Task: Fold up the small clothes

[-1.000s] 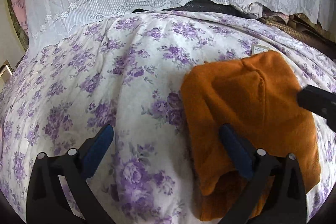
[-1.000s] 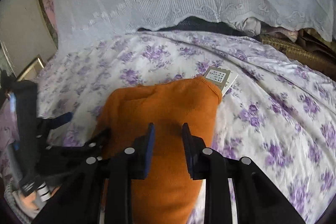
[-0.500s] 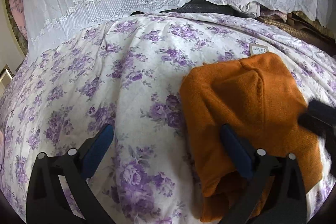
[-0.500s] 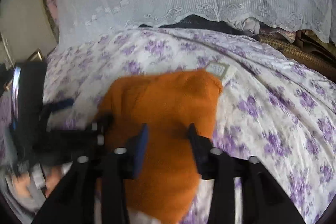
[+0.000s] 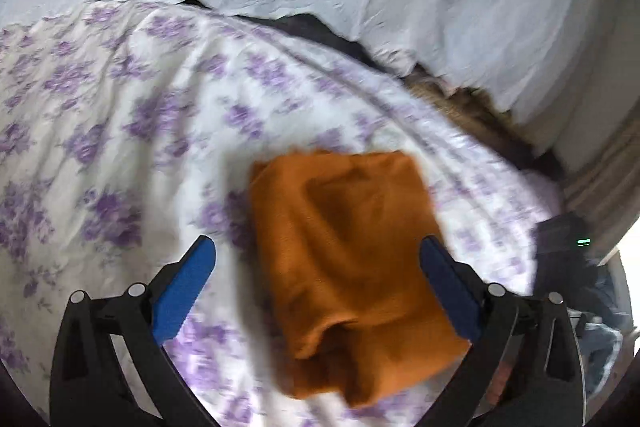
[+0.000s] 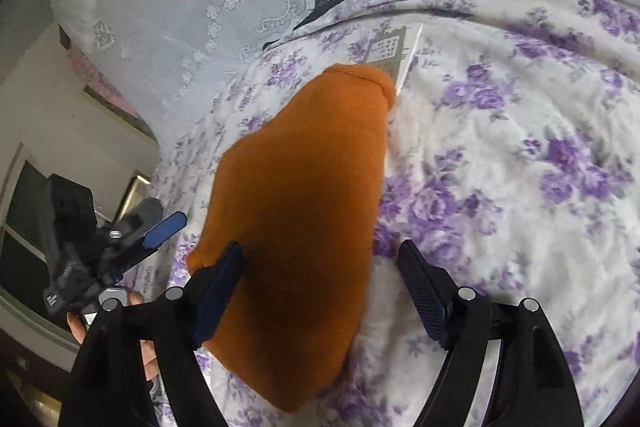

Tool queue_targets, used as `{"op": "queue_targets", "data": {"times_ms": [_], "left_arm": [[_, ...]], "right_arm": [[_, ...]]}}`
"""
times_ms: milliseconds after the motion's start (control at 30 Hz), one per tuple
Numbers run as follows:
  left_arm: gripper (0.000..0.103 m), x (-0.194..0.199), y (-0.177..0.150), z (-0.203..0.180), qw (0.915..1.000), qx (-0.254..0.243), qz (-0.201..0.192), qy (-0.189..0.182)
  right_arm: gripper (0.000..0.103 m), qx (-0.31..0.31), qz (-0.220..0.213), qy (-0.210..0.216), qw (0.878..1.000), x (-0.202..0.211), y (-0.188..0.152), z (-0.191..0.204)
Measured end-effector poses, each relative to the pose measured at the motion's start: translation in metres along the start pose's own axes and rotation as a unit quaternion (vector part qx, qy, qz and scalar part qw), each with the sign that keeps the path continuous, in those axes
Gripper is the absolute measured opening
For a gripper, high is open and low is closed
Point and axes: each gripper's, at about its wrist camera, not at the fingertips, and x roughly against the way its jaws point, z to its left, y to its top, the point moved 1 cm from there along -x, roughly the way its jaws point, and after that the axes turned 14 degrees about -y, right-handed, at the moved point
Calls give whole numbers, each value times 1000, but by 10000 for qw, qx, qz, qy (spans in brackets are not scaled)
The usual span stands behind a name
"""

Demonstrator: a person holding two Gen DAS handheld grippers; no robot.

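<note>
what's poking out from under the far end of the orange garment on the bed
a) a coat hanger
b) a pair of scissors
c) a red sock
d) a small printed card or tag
d: in the right wrist view a small printed card lies on the floral bedspread, its near end tucked under the far edge of the orange garment.

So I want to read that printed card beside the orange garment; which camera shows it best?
The right wrist view: the printed card lies sharp on the floral sheet, its near end tucked under the orange garment. In the left wrist view the garment shows, motion-blurred, but no card can be made out.
</note>
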Motion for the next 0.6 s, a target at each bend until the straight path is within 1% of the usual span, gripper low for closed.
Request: {"op": "queue_targets", "data": {"times_ms": [33,67,100,133,167,200,233,267,300,333,367,400,433,467,533,567,600], "left_arm": [[99,-4,0,1,9999,42,107,-31],[99,-14,-3,8,9992,207,336,-89],[99,-22,-5,14,9980,375,485,-170],[99,-34,-11,25,9943,687,749,-329],[99,-40,-14,29,9931,755,837,-335],[99,-43,-15,23,9944,587,841,-245],[99,-46,-15,19,9943,522,885,-295],[99,-53,-15,15,9927,519,977,-470],[99,-64,-16,10,9918,494,1076,-472],[99,-69,-14,8,9934,358,1036,-327],[99,-72,-14,5,9943,256,997,-273],[96,-73,-13,3,9946,226,944,-363],[81,-71,-12,0,9946,220,896,-468],[70,-70,-10,-4,9952,185,849,-453],[58,-71,-3,-17,9965,-66,804,-237],[51,-72,1,-21,9967,-174,776,-191],[48,-76,6,-30,9966,-310,749,-169]], "right_arm": [[80,-37,43,74,10000,-3,1,0],[80,-95,115,158,9998,-8,3,0],[80,-141,157,212,9996,-12,4,-1],[80,-174,153,246,9994,-15,6,-1],[80,-201,118,295,9993,-17,8,-1],[80,-200,110,315,9992,-18,9,-1],[80,-166,108,318,9993,-20,10,1],[79,-103,83,294,9995,-22,11,4],[74,-41,46,225,9997,-24,10,6],[58,7,49,201,9998,-26,10,7],[54,-74,50,279,9996,-27,10,3],[53,-146,36,418,9990,-25,10,-1],[49,-151,36,496,9986,-24,10,-3],[47,-61,-17,468,9989,-20,11,-2],[45,171,-147,400,9989,-12,13,3],[44,394,-279,245,9985,-4,16,8],[44,559,-398,94,9976,2,20,12]]}}
